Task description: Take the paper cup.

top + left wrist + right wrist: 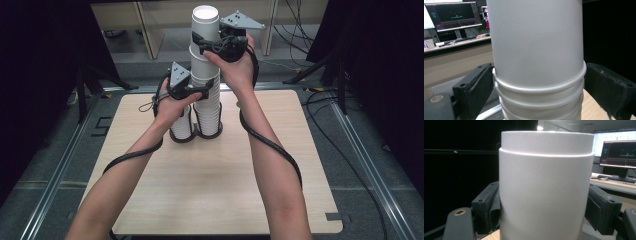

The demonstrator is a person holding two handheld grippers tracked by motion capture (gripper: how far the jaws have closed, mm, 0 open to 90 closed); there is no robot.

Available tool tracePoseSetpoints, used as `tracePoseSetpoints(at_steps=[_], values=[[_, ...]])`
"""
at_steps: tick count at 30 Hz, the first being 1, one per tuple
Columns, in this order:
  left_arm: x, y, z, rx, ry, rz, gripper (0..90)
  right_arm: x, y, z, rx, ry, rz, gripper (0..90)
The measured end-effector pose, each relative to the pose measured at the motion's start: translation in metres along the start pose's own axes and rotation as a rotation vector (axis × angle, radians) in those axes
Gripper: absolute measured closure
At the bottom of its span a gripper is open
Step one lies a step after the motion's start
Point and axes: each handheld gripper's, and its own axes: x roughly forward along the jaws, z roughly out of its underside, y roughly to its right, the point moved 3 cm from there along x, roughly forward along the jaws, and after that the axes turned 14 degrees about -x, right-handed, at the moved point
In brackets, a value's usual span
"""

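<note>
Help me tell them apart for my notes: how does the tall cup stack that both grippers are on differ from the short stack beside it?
The tall stack rises well above the hands; the short stack ends under the left hand. The left gripper sits low on the tall stack and the right gripper near its top, jaws either side; the short stack has no jaws around it. Both are upside-down white paper cups on the wooden table.

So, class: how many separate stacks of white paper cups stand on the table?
2. A tall stack at the far middle of the table, held by both grippers, and a short stack touching its left side, partly hidden behind the left hand.
</note>
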Motion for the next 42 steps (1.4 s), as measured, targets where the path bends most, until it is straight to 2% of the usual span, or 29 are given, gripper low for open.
tracePoseSetpoints(at_steps=[7, 9, 10, 11, 13, 16, 18, 21, 23, 27, 29, 30, 32, 35, 37, 38, 42], values=[[0.0, 0.0, 0.0, 0.005, -0.005, 0.005, 9.0, 0.0, -0.001, -0.004, 0.006, 0.021, -0.003, 23.6], [-0.001, 0.0, 0.0, 0.008, -0.006, 0.006, 9.0, -0.001, 0.001, -0.007, -0.017, 0.043, 0.005, 23.7], [-0.001, 0.0, 0.0, 0.009, -0.006, 0.006, 9.1, -0.002, -0.001, -0.008, 0.011, 0.036, -0.004, 23.7], [-0.001, 0.0, 0.0, 0.008, -0.006, 0.006, 9.0, -0.002, 0.0, -0.009, -0.008, 0.048, 0.003, 23.7], [-0.001, 0.0, 0.0, 0.008, -0.006, 0.006, 9.1, -0.003, 0.001, -0.01, 0.007, 0.048, 0.004, 23.8], [0.0, 0.0, 0.0, 0.007, -0.006, 0.005, 9.1, -0.005, 0.003, -0.012, -0.007, 0.072, 0.011, 23.9], [0.0, 0.0, 0.0, 0.008, -0.006, 0.006, 9.0, -0.007, 0.002, -0.013, 0.013, 0.08, 0.006, 24.0], [0.0, 0.0, 0.0, 0.007, -0.007, 0.008, 9.1, -0.009, 0.004, -0.015, -0.001, 0.087, 0.015, 24.0], [-0.001, -0.001, 0.0, 0.007, -0.006, 0.008, 9.1, -0.011, 0.004, -0.016, 0.006, 0.097, 0.016, 24.1], [0.001, -0.001, 0.0, 0.001, 0.012, 0.021, 9.1, -0.016, 0.003, -0.018, 0.015, 0.111, 0.015, 24.2], [0.001, 0.0, 0.0, -0.001, 0.013, 0.023, 9.0, -0.017, 0.004, -0.019, -0.003, 0.115, 0.022, 24.2], [0.0, -0.004, 0.0, 0.045, -0.018, 0.011, 9.0, -0.019, 0.003, -0.019, 0.007, 0.108, 0.018, 24.2], [0.0, -0.004, 0.0, 0.044, -0.018, 0.014, 9.0, -0.021, 0.003, -0.019, -0.015, 0.115, 0.027, 24.2], [-0.001, -0.005, -0.001, 0.061, -0.02, 0.015, 9.1, -0.024, 0.002, -0.022, -0.004, 0.132, 0.028, 24.3], [-0.001, -0.004, -0.001, 0.061, -0.02, 0.014, 9.2, -0.025, 0.003, -0.023, -0.007, 0.126, 0.027, 24.3], [0.001, -0.002, -0.001, 0.029, 0.01, 0.021, 9.2, -0.025, 0.004, -0.023, -0.009, 0.128, 0.031, 24.4], [0.001, -0.002, -0.001, 0.018, 0.01, 0.028, 9.2, -0.029, 0.004, -0.025, -0.001, 0.148, 0.035, 24.4]])
